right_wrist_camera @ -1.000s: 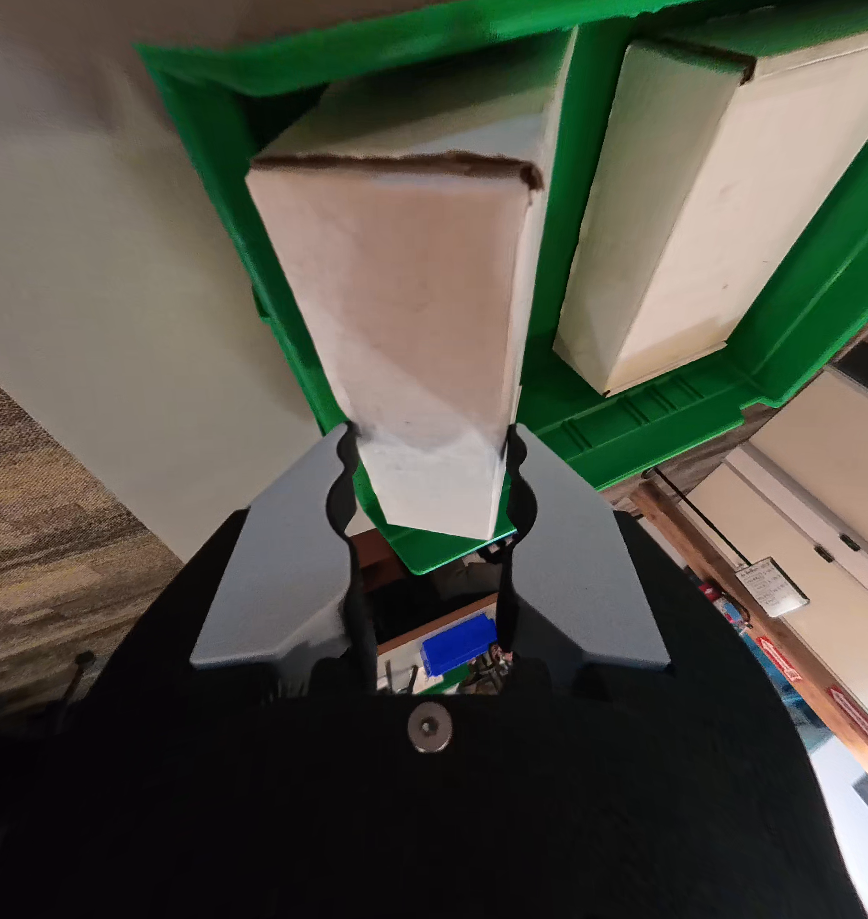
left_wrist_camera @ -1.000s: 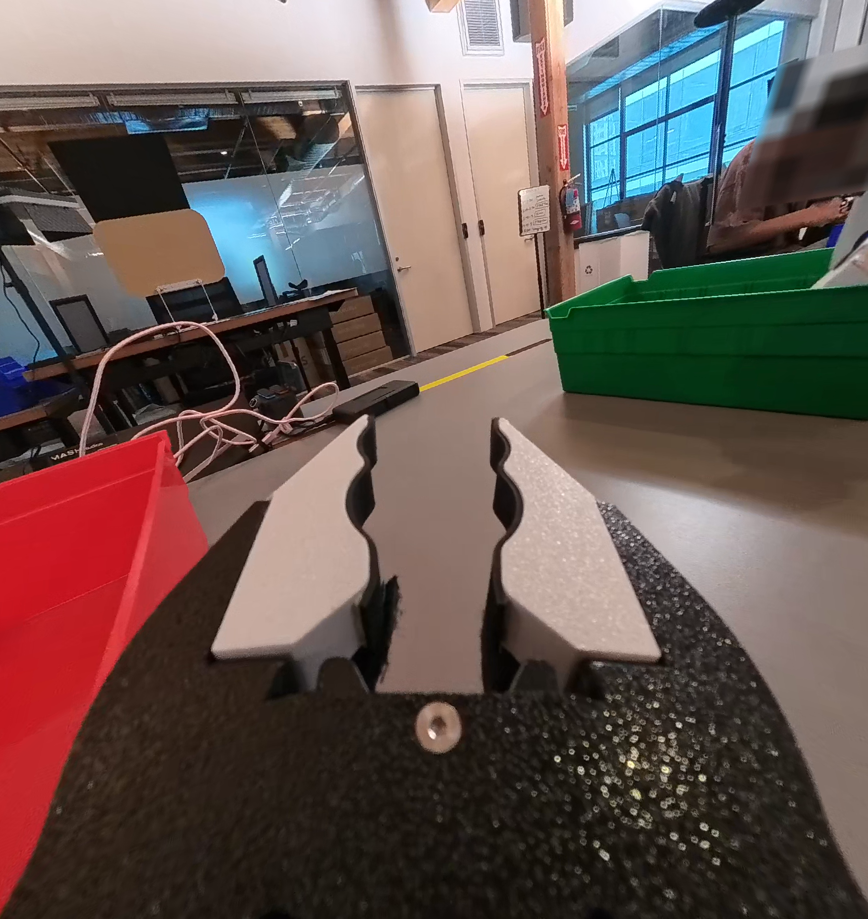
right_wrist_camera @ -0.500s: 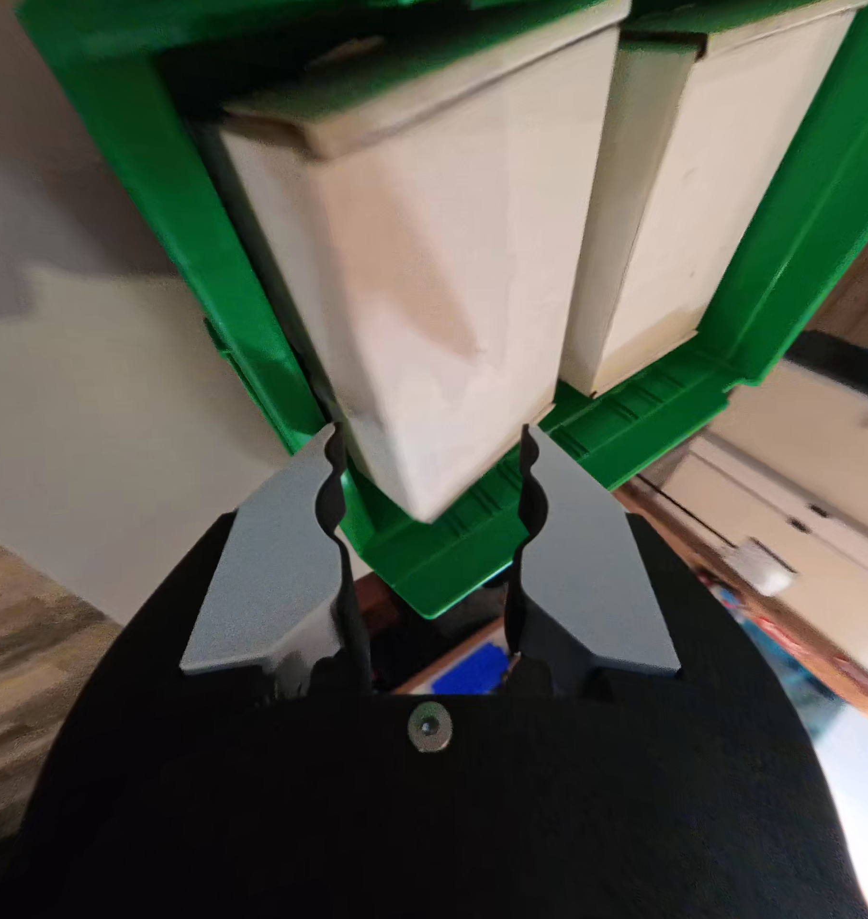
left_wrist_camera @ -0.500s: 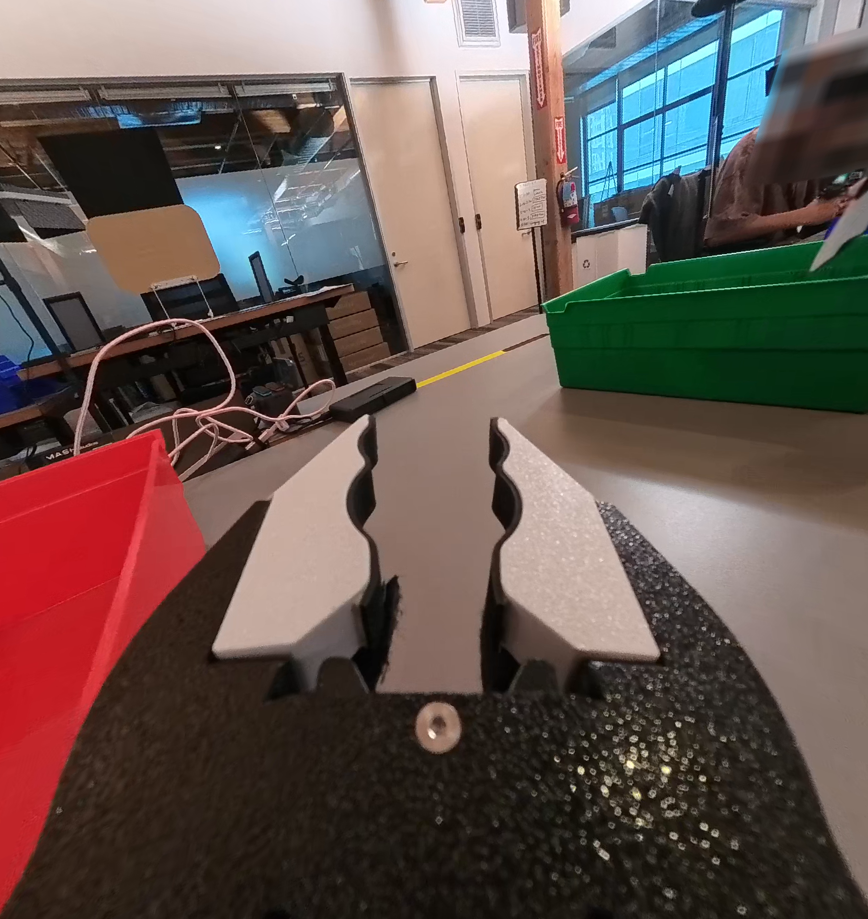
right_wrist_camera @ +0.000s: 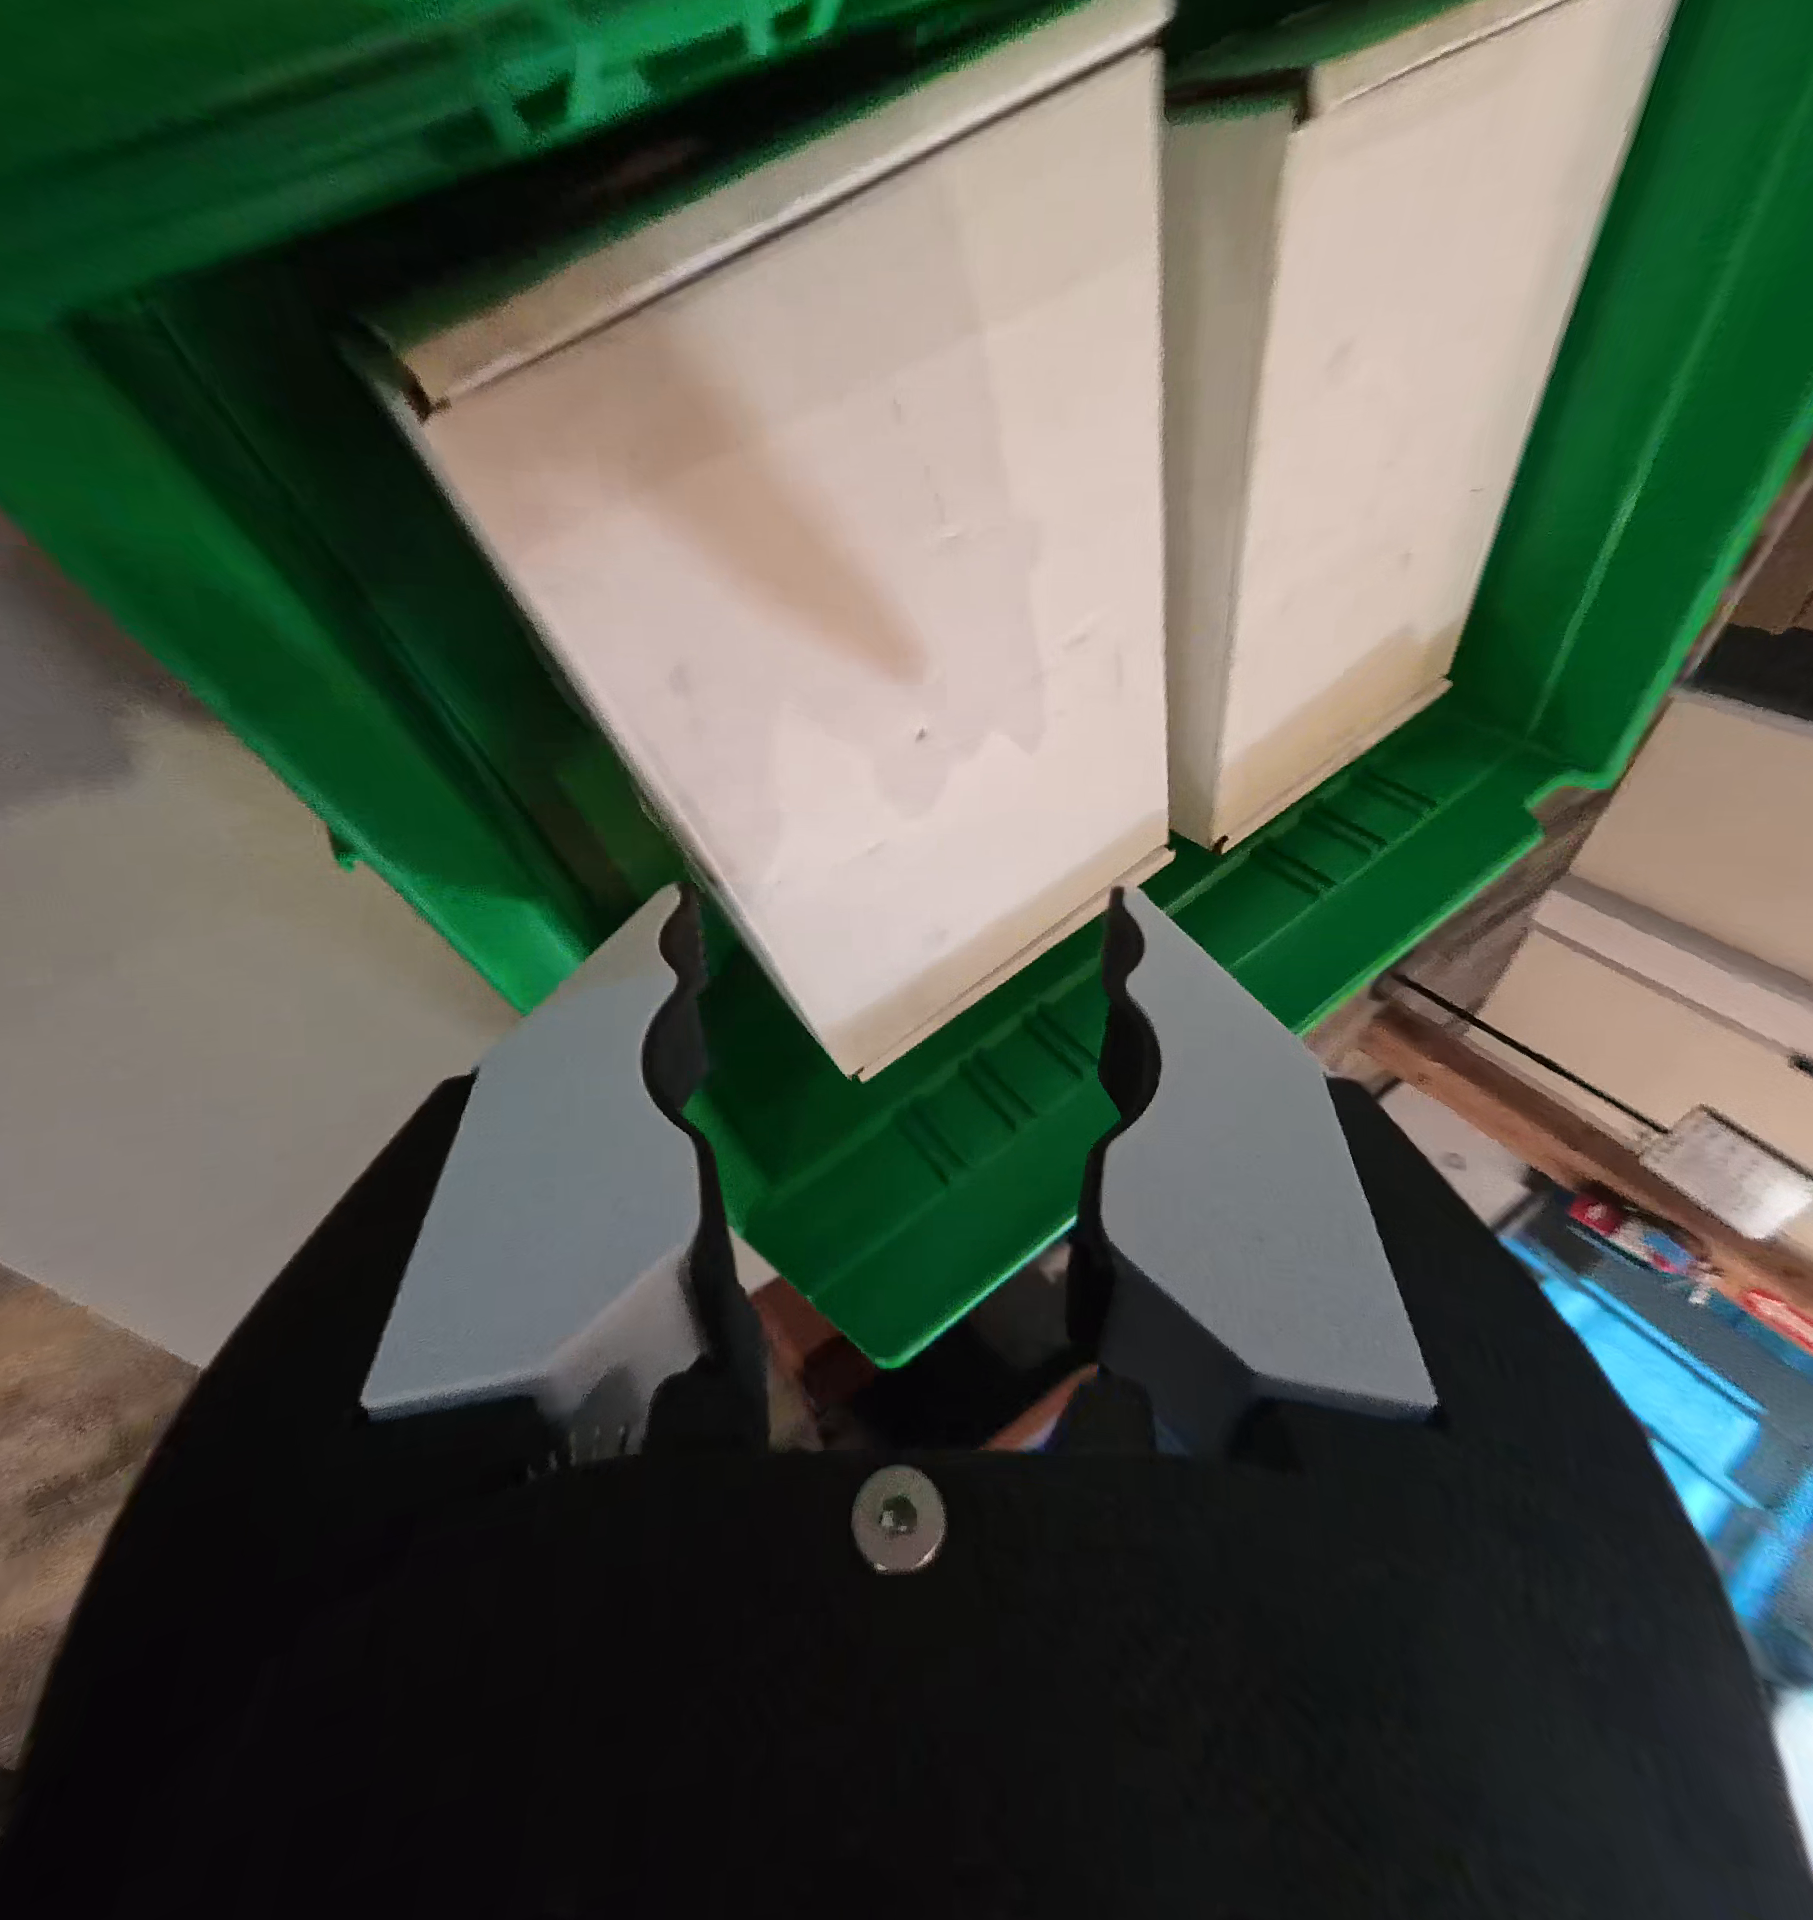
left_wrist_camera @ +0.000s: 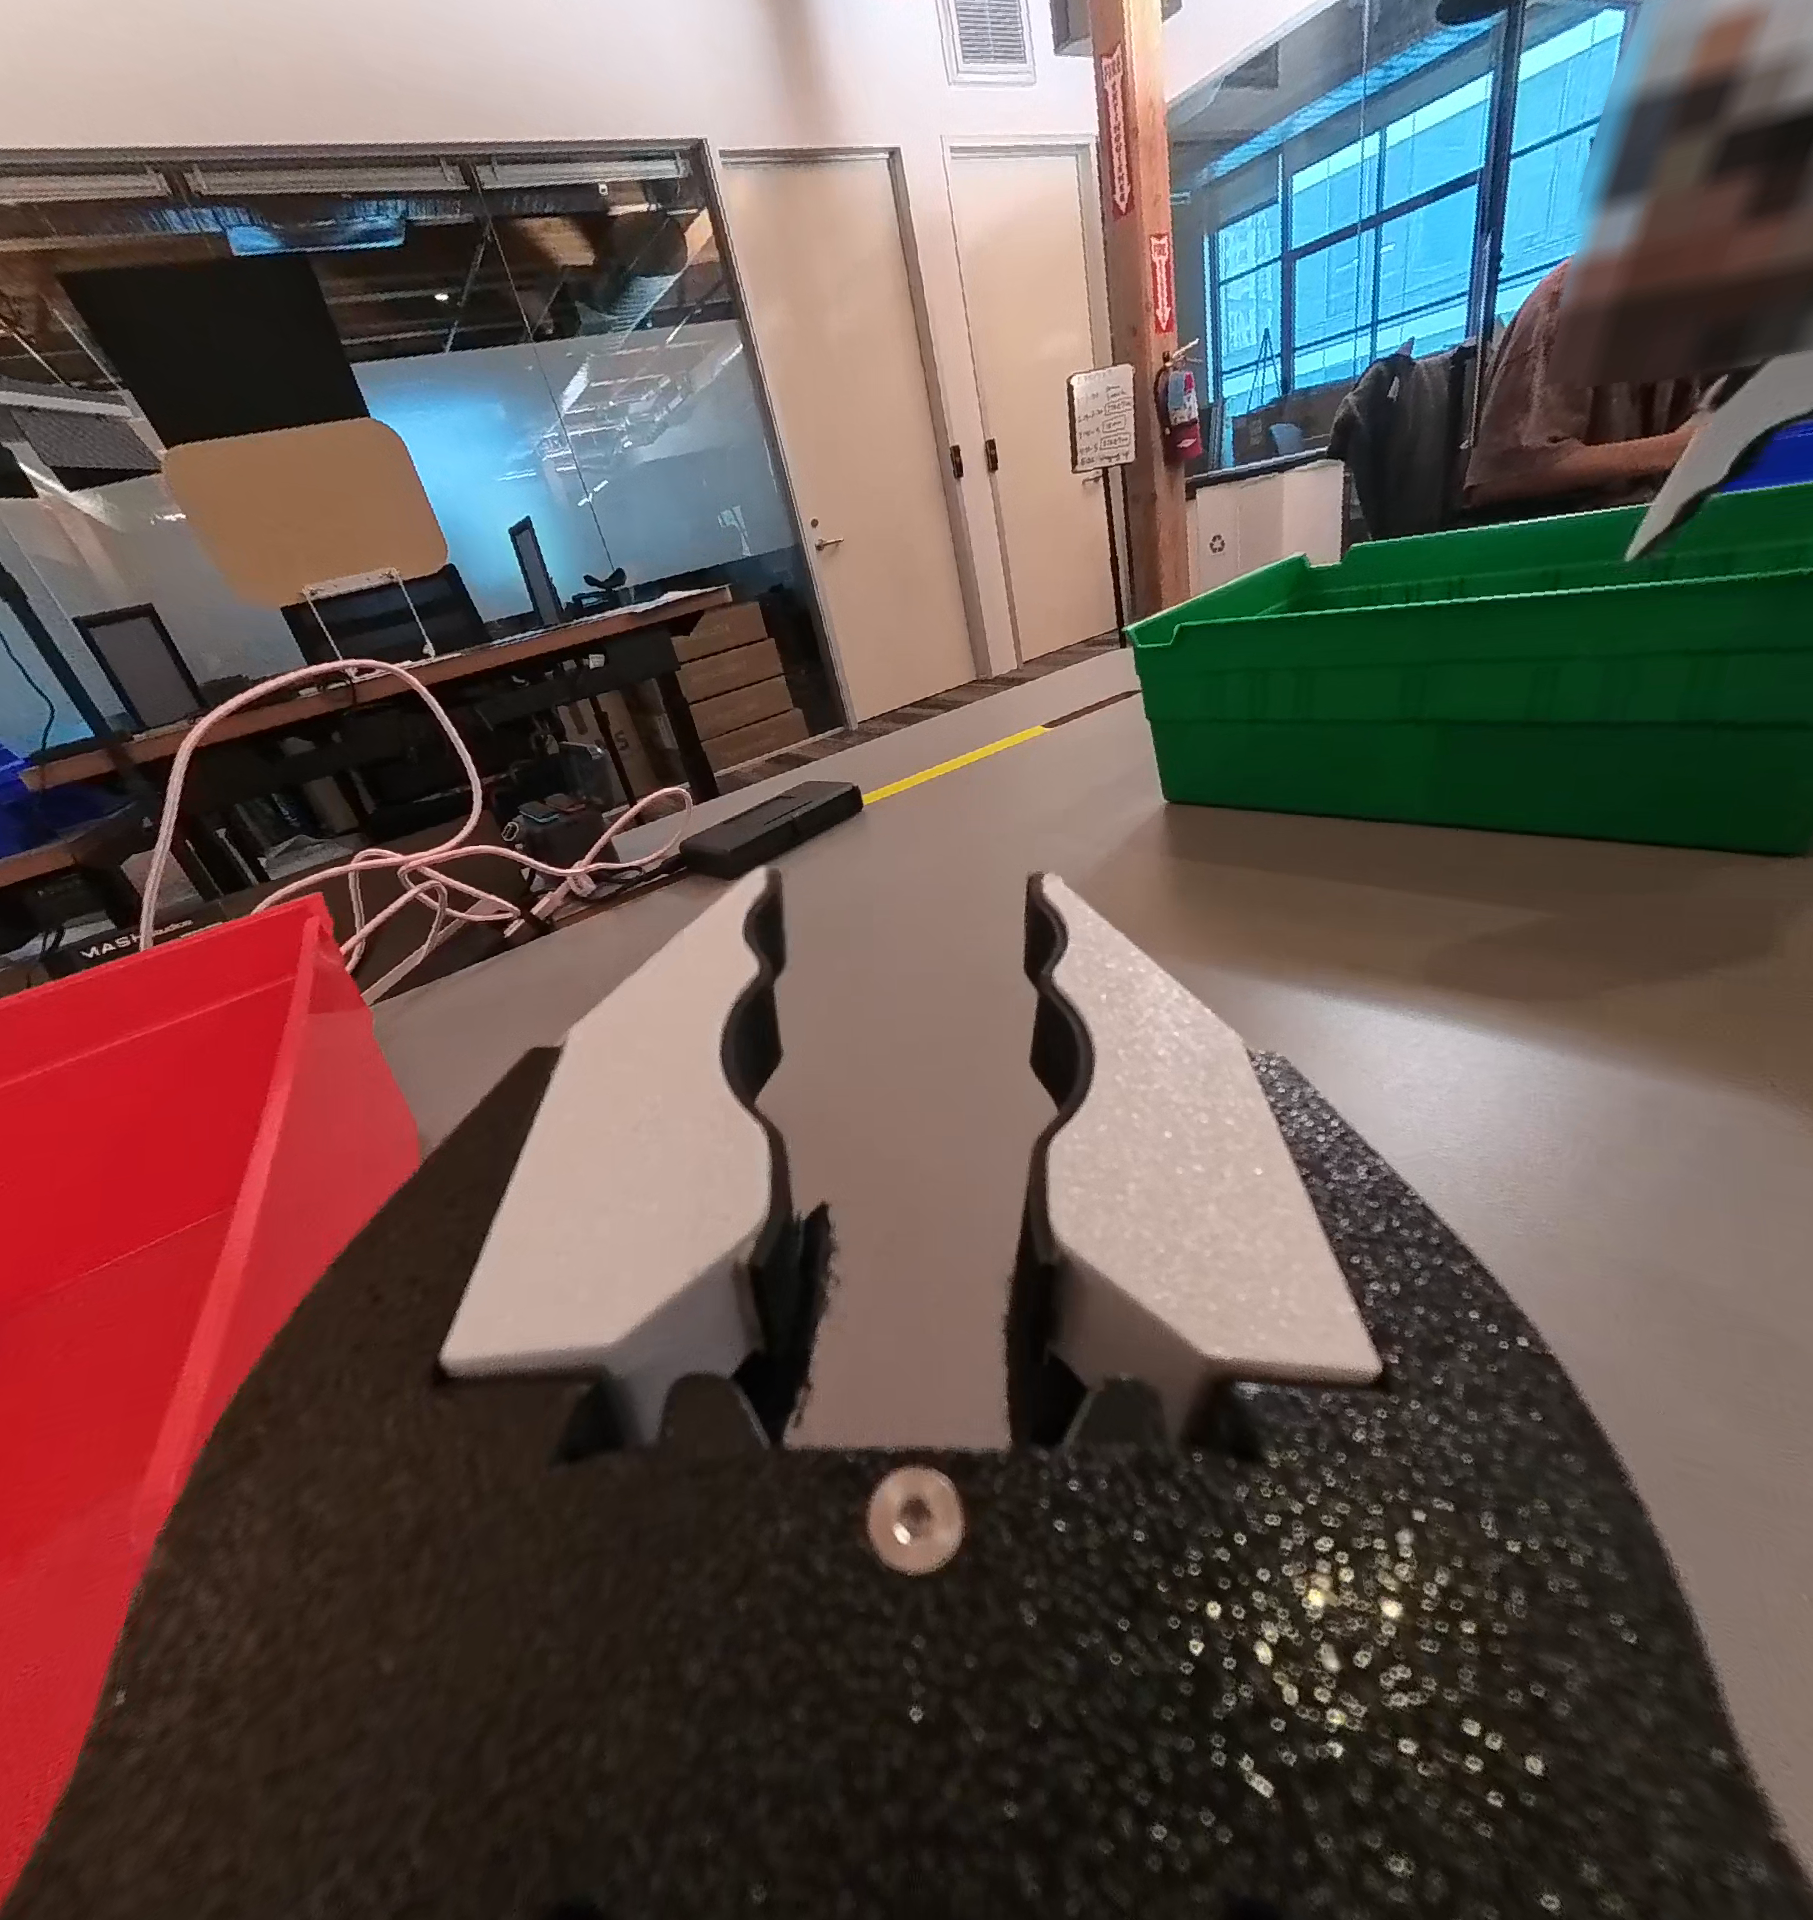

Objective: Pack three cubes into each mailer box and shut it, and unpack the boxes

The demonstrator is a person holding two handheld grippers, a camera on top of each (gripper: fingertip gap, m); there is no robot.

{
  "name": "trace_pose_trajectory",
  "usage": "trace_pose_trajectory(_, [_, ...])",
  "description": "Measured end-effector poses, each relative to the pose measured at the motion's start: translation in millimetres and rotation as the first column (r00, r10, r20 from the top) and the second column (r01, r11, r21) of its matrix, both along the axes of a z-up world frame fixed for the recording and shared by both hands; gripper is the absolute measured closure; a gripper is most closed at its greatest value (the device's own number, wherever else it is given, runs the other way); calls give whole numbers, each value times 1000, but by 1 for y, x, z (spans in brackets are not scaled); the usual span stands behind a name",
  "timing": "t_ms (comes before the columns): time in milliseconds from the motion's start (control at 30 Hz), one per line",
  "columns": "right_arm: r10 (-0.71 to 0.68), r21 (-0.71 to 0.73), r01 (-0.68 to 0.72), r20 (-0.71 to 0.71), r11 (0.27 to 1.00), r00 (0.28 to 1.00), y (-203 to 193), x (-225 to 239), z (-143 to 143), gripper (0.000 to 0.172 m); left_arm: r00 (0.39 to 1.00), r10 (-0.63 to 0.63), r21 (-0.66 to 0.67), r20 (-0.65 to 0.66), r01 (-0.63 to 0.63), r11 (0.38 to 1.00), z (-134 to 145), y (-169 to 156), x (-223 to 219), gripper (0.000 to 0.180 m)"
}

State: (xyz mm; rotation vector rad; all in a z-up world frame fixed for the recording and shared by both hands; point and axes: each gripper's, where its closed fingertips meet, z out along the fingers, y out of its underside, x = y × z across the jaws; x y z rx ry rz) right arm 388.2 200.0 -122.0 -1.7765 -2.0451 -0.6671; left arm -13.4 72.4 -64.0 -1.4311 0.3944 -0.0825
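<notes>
Now that the right claw [right_wrist_camera: 902, 914] has spread apart, the white cardboard mailer box [right_wrist_camera: 829, 582] lies released inside the green plastic bin [right_wrist_camera: 985, 1174]. That box looks stowed. The left claw [left_wrist_camera: 902, 914] hovers apart, empty, over the grey worktop [left_wrist_camera: 1504, 1091].

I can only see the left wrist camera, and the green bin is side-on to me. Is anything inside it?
Observer: Yes. The right wrist view looks down into the green bin. Two white mailer boxes lie in it side by side, a left-hand box and a right-hand box.
Operator: Are they open or shut?
Observer: Both look shut, with their lids lying flat.
Operator: Is the other gripper holding one?
Observer: No. The right gripper hovers over a corner of the left-hand box with its fingers spread wide. They are not pressing on it, and green bin floor shows beside each one.
</notes>
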Motion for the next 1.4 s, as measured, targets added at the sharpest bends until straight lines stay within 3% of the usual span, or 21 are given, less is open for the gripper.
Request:
trace_pose_trajectory(67, [-60, 17, 62, -126, 998, 990, 3, -2, 14, 91, 1000, 3, 25, 11, -4, 1000, 5, -2, -1, 126])
trace_pose_trajectory(133, [-149, 56, 174, -305, 983, 941, 12, 2, 35, 92, 990, 141, 23, 2, -141, 990, 12, -3, -20, 100])
trace_pose_trajectory(200, [-238, 80, 318, -501, 945, 832, 23, 16, 57, 94, 946, 309, 2, -93, -310, 951, 17, -8, -40, 81])
trace_pose_trajectory(267, [-318, 74, 470, -643, 879, 697, 34, 44, 67, 96, 933, 342, -76, -114, -352, 933, 17, -12, -50, 54])
trace_pose_trajectory(367, [-452, -71, 616, -745, 785, 490, 39, 81, 46, 100, 924, 382, -297, -30, -373, 879, -2, -12, -82, 21])
trace_pose_trajectory(467, [-527, -195, 641, -761, 742, 379, 36, 94, 13, 107, 898, 440, -496, -8, -386, 778, -39, -17, -114, 21])
trace_pose_trajectory(533, [-532, -219, 638, -772, 738, 349, 35, 94, 1, 120, 908, 415, -591, 61, -302, 748, -61, -18, -115, 22])
trace_pose_trajectory(667, [-546, -250, 628, -768, 737, 336, 34, 86, -13, 136, 912, 410, -608, 29, -309, 731, -66, -21, -121, 32])
trace_pose_trajectory(800, [-559, -249, 641, -757, 726, 339, 35, 84, -13, 137, 916, 400, -588, -15, -332, 738, -62, -16, -124, 49])
trace_pose_trajectory(933, [-597, -338, 616, -752, 712, 278, 30, 77, -14, 163, 941, 336, -586, 41, -250, 771, -56, -1, -111, 61])
trace_pose_trajectory(967, [-605, -370, 593, -754, 715, 258, 28, 72, -14, 166, 943, 331, -597, 10, -260, 759, -59, 2, -113, 69])
trace_pose_trajectory(1067, [-595, -388, 554, -761, 736, 258, 22, 58, -15, 168, 968, 252, -640, 15, -184, 746, -65, 8, -104, 118])
trace_pose_trajectory(1133, [-597, -385, 551, -754, 740, 274, 18, 49, -14, 168, 961, 277, -647, -9, -216, 731, -67, 9, -112, 135])
trace_pose_trajectory(1233, [-597, -396, 540, -757, 743, 267, 16, 35, -14, 169, 961, 276, -638, -33, -233, 734, -67, 7, -116, 139])
trace_pose_trajectory(1300, [-600, -420, 518, -760, 745, 248, 14, 21, -14, 169, 940, 321, -601, -116, -323, 731, -65, 4, -128, 154])
trace_pose_trajectory(1367, [-593, -417, 511, -766, 752, 248, 12, 4, -14, 169, 879, 402, -500, -258, -477, 722, -57, -4, -153, 175])
trace_pose_trajectory(1400, [-588, -410, 511, -768, 755, 253, 10, -4, -14, 169, 885, 406, -486, -229, -466, 739, -55, -7, -157, 176])
